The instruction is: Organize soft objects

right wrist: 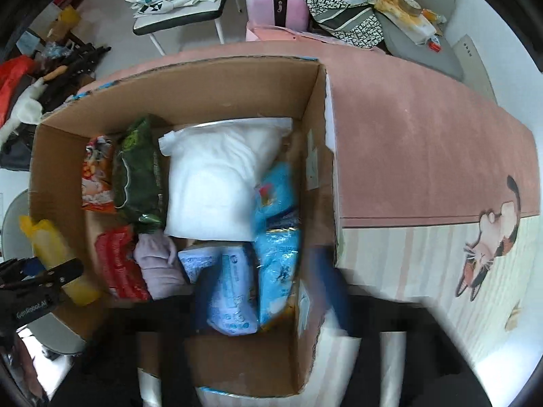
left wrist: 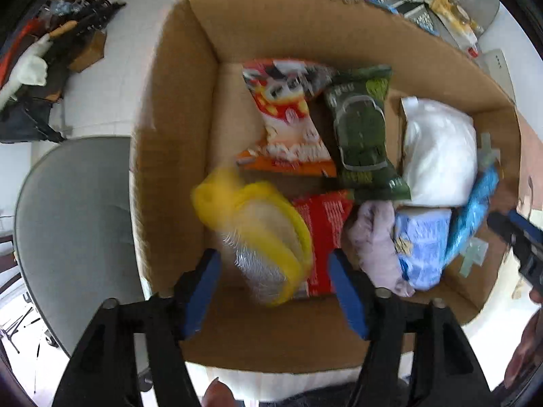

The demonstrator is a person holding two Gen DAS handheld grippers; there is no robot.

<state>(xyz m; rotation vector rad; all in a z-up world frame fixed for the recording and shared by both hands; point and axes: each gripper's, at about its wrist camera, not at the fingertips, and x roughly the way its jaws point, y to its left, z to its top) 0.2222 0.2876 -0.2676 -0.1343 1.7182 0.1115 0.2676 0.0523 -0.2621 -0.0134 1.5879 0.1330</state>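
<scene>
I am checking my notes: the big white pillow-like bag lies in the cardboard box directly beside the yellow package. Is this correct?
Not quite. In the right wrist view the white bag lies in the cardboard box beside the green packet; the yellow package is at the opposite side, apart from it.

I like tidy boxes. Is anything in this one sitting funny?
Yes: the yellow-edged clear plastic pack hangs tilted and blurred near the brown cardboard box's left wall, between the open left gripper's fingers, not lying flat.

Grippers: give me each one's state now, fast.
Left gripper: open, yellow packet between the fingers, pads clear of it.
Right gripper: open, holding nothing.
</scene>
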